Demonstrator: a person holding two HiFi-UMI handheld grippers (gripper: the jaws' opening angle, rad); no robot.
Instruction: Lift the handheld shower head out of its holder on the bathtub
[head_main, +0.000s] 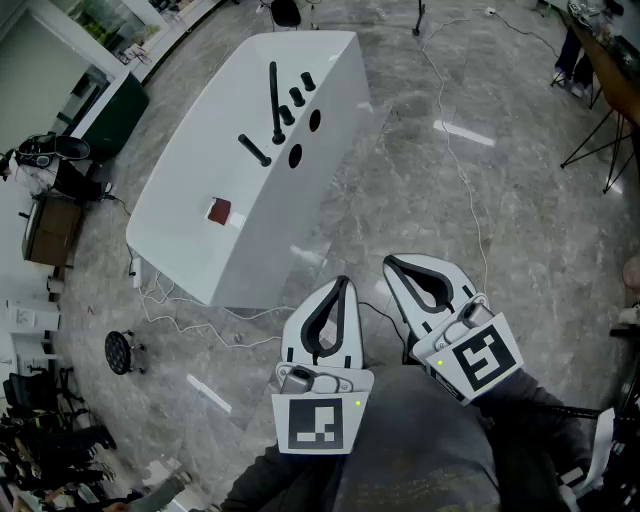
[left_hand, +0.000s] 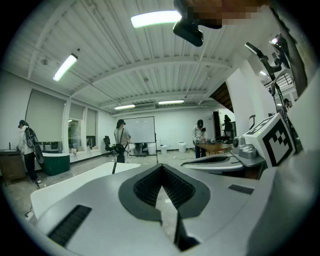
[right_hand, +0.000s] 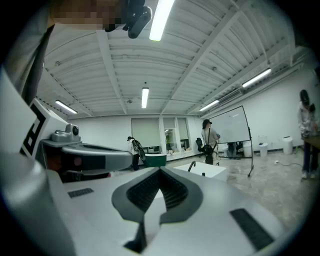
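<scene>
Saw the black handheld shower head standing upright in its holder on the white bathtub, upper centre of the head view. Noted a black spout and two knobs just beside it, and a small red object lower on the rim. Held both tongs at the bottom, over the grey floor, well apart from the tub: left gripper closed and empty, right gripper closed on nothing too.

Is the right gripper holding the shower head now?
No, the shower head is on the bathtub, away from the right gripper, which is shut and empty.
</scene>
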